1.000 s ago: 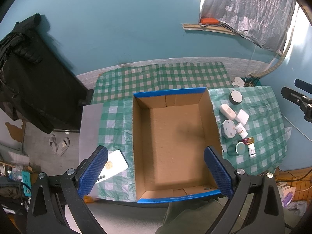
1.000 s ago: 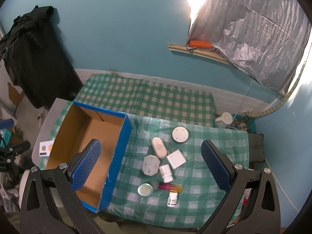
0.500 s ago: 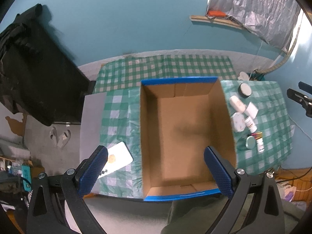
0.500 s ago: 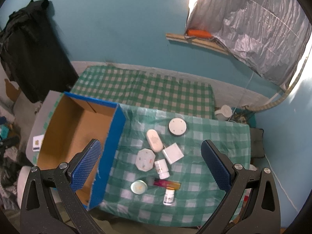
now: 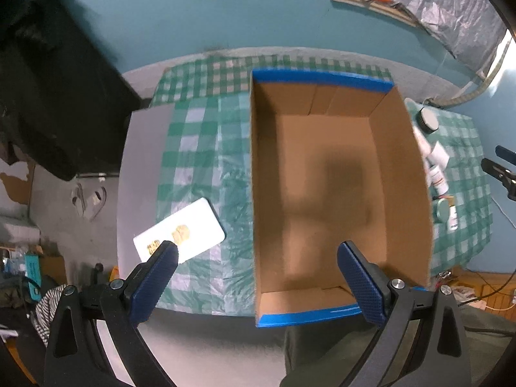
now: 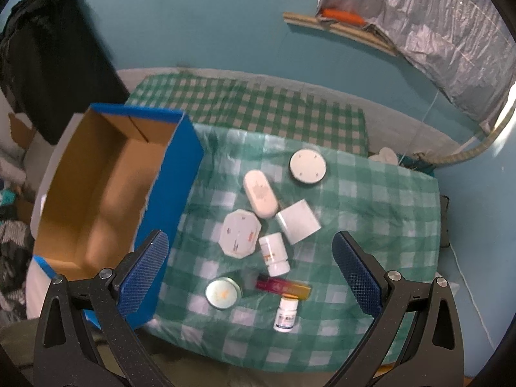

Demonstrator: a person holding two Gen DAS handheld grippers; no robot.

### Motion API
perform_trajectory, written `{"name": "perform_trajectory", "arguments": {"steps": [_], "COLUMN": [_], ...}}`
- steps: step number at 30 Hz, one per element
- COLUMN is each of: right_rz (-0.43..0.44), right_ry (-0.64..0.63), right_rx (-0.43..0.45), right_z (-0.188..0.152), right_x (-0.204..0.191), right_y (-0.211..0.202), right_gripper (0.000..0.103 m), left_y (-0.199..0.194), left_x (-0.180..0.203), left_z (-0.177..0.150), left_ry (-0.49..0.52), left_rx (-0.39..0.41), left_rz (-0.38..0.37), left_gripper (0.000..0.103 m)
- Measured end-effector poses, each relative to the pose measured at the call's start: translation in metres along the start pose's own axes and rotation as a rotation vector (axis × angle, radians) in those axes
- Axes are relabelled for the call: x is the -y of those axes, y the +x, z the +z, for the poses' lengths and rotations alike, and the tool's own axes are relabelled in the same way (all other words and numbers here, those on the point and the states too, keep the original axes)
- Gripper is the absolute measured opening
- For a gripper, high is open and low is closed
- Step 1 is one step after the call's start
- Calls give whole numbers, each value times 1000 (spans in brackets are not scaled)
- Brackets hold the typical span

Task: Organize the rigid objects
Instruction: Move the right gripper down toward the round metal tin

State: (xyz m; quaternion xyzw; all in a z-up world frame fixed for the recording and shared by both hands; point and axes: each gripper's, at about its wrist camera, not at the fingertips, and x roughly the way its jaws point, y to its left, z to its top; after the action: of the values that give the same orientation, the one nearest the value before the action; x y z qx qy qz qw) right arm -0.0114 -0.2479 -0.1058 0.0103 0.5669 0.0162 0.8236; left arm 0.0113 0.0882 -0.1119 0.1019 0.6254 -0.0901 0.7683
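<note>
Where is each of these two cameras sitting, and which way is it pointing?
Left wrist view: rides on the left gripper, looking down into the empty cardboard box; its own two blue-padded fingers show, wide apart.
Right wrist view: rides on the right gripper, looking down at the small containers, among them a white round tin; its fingers show too, open.
Shared: both see the box and the green checked tablecloth.

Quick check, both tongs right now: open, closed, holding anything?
Left tongs: open, holding nothing, above the cardboard box.
Right tongs: open, holding nothing, above the small containers on the checked cloth.
</note>
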Motion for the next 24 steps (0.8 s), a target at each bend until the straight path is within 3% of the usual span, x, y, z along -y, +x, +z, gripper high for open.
{"name": "perform_trajectory", "arguments": {"steps": [5,12,22,24], "right_rz": [6,15,1,-4], "right_ry": [-26,-14,16,19], "right_rx": [-33,-74,-121,-132], "right_z": [-14,-33,-55,-59], "right_x": [-7,-7,0,1], "right_y": [18,41,65,68], "right_gripper": [101,101,101,101], "left_y": [24,54,88,92], "left_x": [-4,-14,-20,-22], "left_z": [-10,-23,-36,-37], "left_ry": [2,-32,-37,-51], "left_rx": [-38,-67,-126,-141], "left_rz": [10,-27,-30,-47], "left_gripper": [89,83,58,46]}}
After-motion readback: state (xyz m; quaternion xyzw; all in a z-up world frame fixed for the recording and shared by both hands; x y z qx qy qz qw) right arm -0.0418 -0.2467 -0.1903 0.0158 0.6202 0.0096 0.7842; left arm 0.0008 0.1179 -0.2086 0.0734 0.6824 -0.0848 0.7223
